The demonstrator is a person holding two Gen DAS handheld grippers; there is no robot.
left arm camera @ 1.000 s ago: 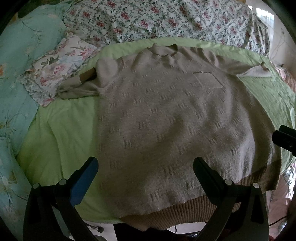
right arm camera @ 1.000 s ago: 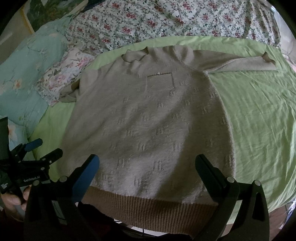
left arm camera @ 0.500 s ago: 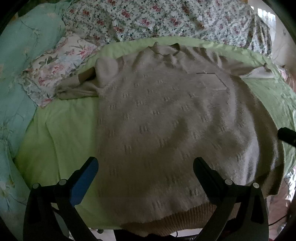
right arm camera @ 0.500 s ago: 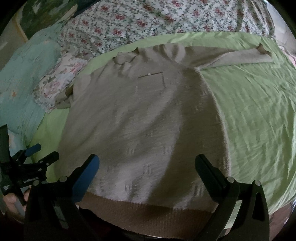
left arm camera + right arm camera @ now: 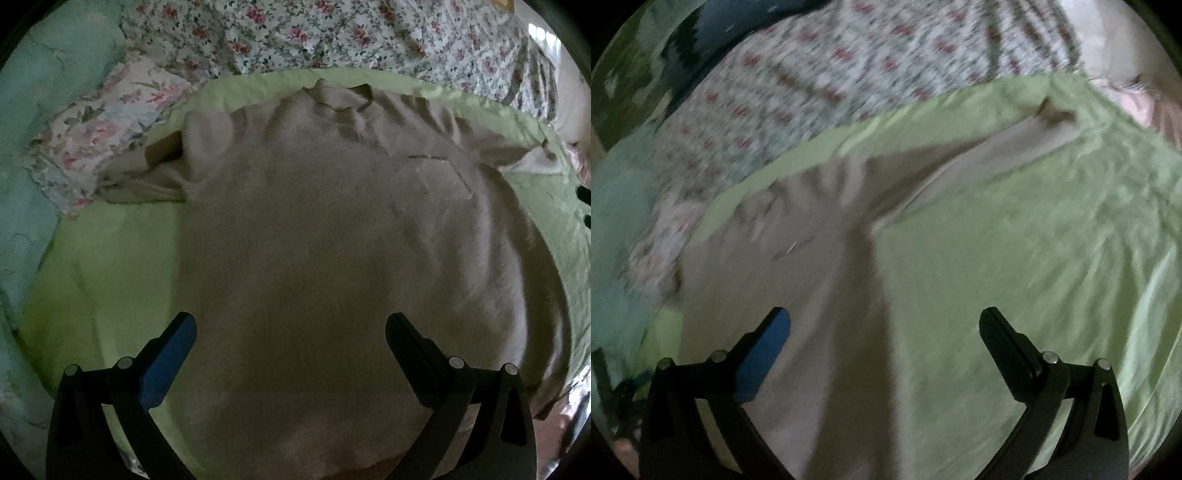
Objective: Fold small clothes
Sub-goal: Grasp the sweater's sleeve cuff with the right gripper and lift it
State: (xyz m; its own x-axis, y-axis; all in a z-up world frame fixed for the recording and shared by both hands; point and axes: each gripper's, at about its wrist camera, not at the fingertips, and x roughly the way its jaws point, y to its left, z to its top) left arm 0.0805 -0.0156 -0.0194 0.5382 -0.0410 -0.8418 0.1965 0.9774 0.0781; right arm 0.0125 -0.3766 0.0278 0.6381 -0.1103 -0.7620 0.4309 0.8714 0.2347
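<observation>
1. Green sheet (image 5: 122,258) is covering the bed, smooth and a bit wrinkly.
2. Beige knit sweater (image 5: 314,240) is lying flat across the sheet's middle, hem at the near edge, one sleeve (image 5: 979,155) reaching toward the far right corner.
3. Looks like the fold isn't started yet; I'd guess that sleeve needs grabbing next.
4. Left gripper (image 5: 290,332) and right gripper (image 5: 884,328) are both hovering spread wide, holding nothing.

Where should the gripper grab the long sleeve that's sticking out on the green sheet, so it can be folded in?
Probably at the cuff, the sleeve's free far end. It lies flat and stretched out straight on the green sheet, away from the sweater's body. Bring the open right gripper in from the outer side, pinch the cuff edge, then carry it across the chest.
</observation>
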